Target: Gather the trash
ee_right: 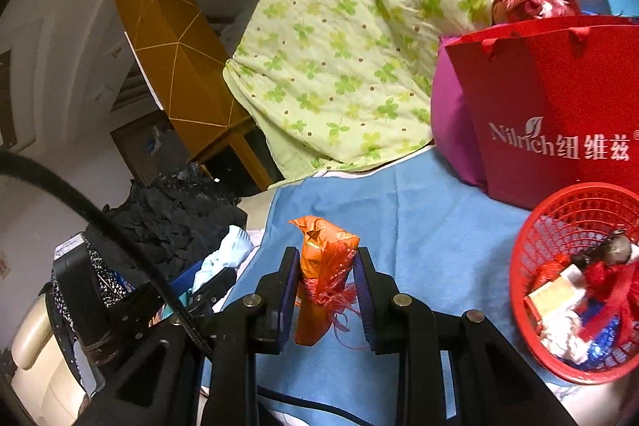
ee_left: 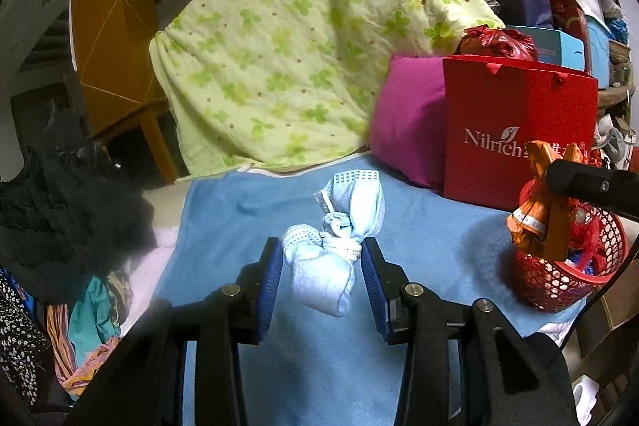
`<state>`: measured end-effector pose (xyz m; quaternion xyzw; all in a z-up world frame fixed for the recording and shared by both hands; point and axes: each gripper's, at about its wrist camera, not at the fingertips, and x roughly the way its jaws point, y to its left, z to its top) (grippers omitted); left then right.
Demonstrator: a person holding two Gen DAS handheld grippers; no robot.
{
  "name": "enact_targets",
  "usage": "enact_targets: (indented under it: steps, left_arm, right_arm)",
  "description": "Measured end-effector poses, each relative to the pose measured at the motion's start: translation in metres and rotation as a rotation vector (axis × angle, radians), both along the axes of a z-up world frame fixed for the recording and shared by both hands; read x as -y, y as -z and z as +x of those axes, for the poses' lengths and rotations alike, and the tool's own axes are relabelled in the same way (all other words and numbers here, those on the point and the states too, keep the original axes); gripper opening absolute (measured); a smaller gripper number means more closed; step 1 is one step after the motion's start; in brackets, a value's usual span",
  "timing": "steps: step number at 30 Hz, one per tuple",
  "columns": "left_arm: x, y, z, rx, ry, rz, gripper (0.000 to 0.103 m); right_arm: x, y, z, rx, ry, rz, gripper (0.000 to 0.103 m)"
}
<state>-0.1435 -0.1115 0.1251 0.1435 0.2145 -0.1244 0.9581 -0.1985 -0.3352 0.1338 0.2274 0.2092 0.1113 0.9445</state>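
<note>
My left gripper is shut on a knotted bundle of pale blue face masks, held above the blue cloth. My right gripper is shut on an orange wrapper tangled with red netting. In the left wrist view that orange wrapper hangs just over the near rim of the red mesh basket. The basket stands at the right on the blue cloth and holds crumpled paper, red plastic and other scraps. The mask bundle shows at the lower left of the right wrist view.
A red paper bag and a magenta pillow stand behind the basket. A green clover quilt is draped at the back. Black clothing and colourful clothes are piled at the left edge. A wooden cabinet rises behind.
</note>
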Motion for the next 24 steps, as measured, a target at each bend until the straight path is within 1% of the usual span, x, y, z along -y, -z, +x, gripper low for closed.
enact_targets:
  steps: [7,24]
  left_arm:
    - [0.009,-0.002,-0.015,0.008,0.019,0.016,0.042]
    - [0.034,-0.002,-0.025,0.002,0.071,0.045,0.043]
  right_arm:
    - [0.009,-0.005,-0.013,0.019,0.015,0.0,0.03]
    - [0.027,-0.006,-0.034,0.036,0.065,0.013,0.03]
